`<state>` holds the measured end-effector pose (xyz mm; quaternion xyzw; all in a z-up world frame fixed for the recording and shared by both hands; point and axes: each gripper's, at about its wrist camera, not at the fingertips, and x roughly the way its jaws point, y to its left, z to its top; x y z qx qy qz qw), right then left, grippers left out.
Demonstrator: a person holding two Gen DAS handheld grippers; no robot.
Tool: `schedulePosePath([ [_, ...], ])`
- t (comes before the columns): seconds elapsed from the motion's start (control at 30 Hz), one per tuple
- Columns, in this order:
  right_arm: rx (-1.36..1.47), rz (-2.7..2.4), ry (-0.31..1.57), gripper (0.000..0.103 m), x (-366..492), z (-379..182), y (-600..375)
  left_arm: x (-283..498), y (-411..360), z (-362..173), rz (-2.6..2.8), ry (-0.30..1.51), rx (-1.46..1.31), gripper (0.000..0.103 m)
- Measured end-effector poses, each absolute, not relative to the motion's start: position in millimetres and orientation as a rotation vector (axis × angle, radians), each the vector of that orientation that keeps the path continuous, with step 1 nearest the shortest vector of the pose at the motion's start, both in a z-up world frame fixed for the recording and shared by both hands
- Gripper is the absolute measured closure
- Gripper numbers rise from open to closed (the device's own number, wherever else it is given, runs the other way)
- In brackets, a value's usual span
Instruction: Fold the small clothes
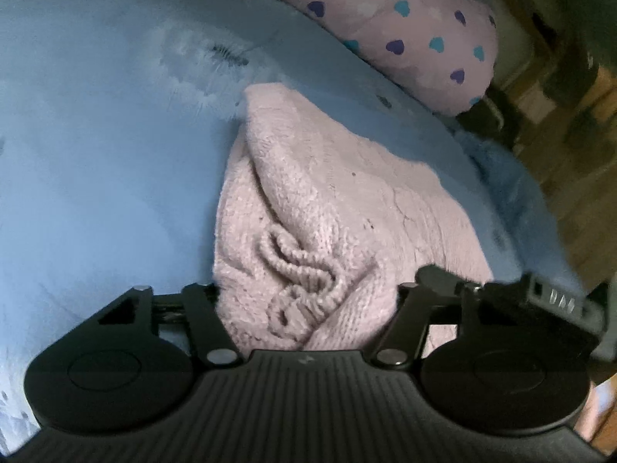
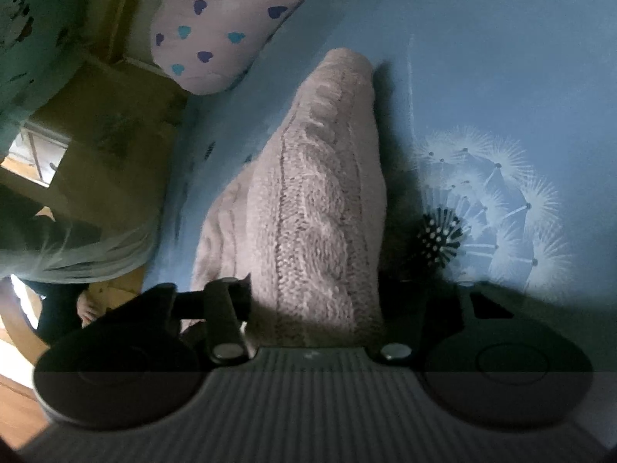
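A pale pink cable-knit sweater lies on a blue bed sheet, bunched up toward the camera with its ribbed hem crumpled between the arms of my left gripper. That gripper is shut on the hem, and the knit hides its pads. In the right wrist view the same sweater rises off the sheet as a ridge and casts a dark shadow to its right. My right gripper is shut on the near end of that ridge, its pads buried in the wool.
A pink pillow with blue and purple hearts lies at the far edge of the bed. The sheet carries a white dandelion print. Wooden floor and a brown box lie beyond the bed edge. A grey sleeve is at left.
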<state>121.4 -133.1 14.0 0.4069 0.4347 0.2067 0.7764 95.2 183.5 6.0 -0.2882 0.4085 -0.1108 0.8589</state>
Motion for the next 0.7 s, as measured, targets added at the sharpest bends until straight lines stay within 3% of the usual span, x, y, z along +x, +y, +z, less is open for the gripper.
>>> schedulePosePath([
  [0.27, 0.821, 0.438, 0.983, 0.052, 92, 53, -144, 73, 164, 28, -0.32, 0.947, -0.627, 0.041],
  [0.7, 0.786, 0.372, 1.048, 0.052, -4, 68, -208, -16, 80, 36, -0.385, 1.033, -0.57, 0.041],
])
